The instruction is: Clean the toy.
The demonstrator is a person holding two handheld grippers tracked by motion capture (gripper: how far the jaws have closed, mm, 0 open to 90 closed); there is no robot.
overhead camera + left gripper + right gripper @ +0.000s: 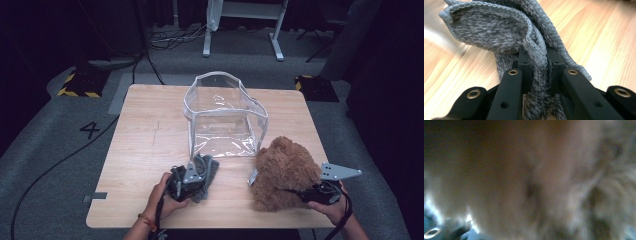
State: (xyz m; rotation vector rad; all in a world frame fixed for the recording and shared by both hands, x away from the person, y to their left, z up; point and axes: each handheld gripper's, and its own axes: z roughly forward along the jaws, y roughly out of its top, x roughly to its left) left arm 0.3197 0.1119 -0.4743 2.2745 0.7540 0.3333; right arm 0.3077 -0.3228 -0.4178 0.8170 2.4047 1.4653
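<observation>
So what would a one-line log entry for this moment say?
left gripper: shut on grey cloth | right gripper: pressed into brown plush toy, grip unclear | clear bag: open, upright on table

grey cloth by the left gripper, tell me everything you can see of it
The grey cloth is a soft, fuzzy knit with a ribbed, stitched hem along its edges, mottled grey and white. It lies crumpled and folded on the wooden table, just in front of the clear plastic bag, apart from the brown plush toy. The left gripper is shut on it: a doubled fold of the hem is pinched between the black jaws, and the rest of the cloth fans out beyond them onto the tabletop.
</observation>
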